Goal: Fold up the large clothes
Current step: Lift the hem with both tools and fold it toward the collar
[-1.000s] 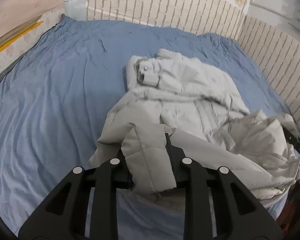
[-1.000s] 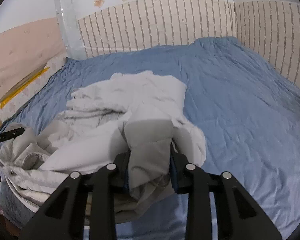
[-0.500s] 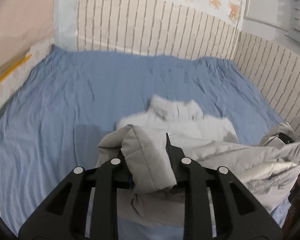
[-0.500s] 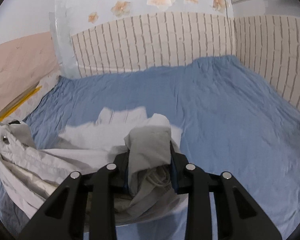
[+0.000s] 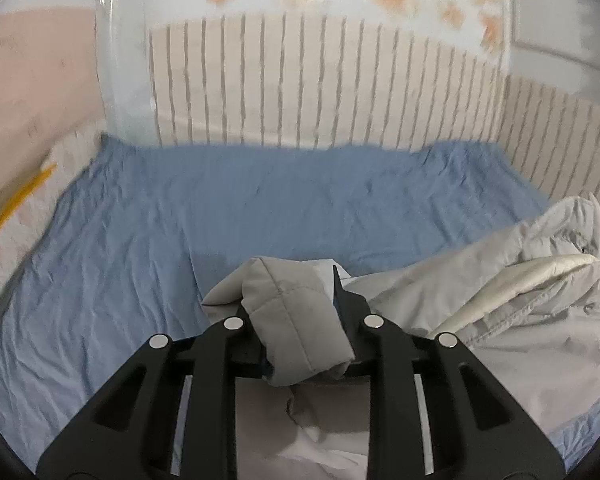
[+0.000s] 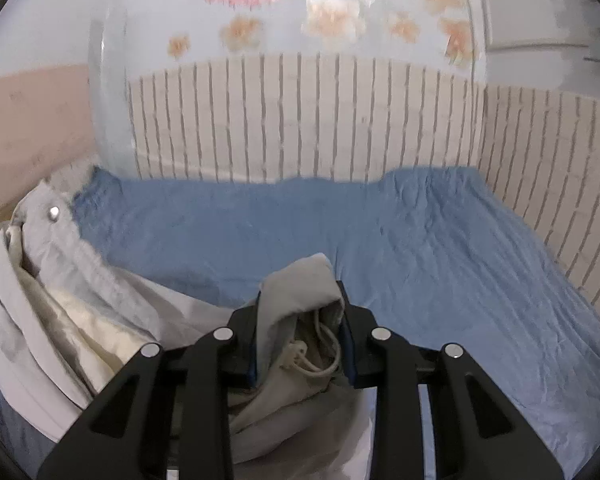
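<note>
Since a second ago the grey padded jacket [image 5: 480, 312] has come up off the bed [image 5: 260, 208]: then most of it lay spread on the blue sheet, and now the sheet beyond the jacket lies bare up to the brick-pattern wall [image 5: 300, 80], which fills far more of both views. The jacket hangs slack between the two grippers, above the near part of the bed.

The left gripper [image 5: 296, 320] has its jaws clamped on a quilted edge of the jacket, as before; the right gripper [image 6: 300, 320] has its jaws clamped on another bunched fold (a pale drawstring loops out of it).

The jacket's lower part is cut off under the grippers in both views, so whether it touches the bed is unclear. The wall and its flower stickers [image 6: 332, 16] are blurred.

Both grippers tilt somewhat downward toward the bed.
</note>
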The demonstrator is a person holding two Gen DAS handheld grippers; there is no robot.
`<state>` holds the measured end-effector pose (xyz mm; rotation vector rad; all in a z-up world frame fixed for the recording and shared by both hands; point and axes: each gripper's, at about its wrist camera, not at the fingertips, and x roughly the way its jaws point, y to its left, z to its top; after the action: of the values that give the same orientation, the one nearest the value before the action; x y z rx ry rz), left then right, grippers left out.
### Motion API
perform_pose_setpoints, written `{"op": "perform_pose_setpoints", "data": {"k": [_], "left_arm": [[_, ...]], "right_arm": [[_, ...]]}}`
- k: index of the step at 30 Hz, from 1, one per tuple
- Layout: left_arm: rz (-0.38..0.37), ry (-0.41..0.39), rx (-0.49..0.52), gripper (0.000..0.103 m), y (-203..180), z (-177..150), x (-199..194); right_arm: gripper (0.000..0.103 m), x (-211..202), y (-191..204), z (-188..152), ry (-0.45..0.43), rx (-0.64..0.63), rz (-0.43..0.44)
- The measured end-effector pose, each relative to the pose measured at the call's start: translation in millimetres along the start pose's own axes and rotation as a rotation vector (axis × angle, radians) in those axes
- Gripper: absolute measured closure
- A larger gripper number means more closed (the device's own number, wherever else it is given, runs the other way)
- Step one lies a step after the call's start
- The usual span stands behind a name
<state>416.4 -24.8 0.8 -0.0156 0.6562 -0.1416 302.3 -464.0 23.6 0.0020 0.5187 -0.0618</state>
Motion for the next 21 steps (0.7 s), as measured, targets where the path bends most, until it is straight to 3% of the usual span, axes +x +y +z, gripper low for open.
{"op": "perform_pose_setpoints", "data": {"k": [6,9,12,14,16,21], "left_arm": [[0.04,0.155,0.046,0.079,-9,-36,94],[0.045,0.17,0.041,0.077,-9,-40,103],[0.045,0.172,0.047,0.075,-11,-37,98],[0.023,0.205,0.039,0.065,-12,-36,91],[-0.003,0.234,0.028,0.059,-10,-36,86],[-0.085,0.294,0.026,0.05,-2,-39,62]], "right_arm": [[0.072,83,-9,-55,0.173,0.041,-0.008],[0.071,86,-12,-70,0.18,0.072,0.008],[0.063,82,-13,-66,0.201,0.083,0.006],[0.036,77,-16,-61,0.228,0.091,-0.022],[0.024,72,-22,-59,0.241,0.113,-0.026],[0.011,60,-33,-57,0.264,0.127,-0.032]]}}
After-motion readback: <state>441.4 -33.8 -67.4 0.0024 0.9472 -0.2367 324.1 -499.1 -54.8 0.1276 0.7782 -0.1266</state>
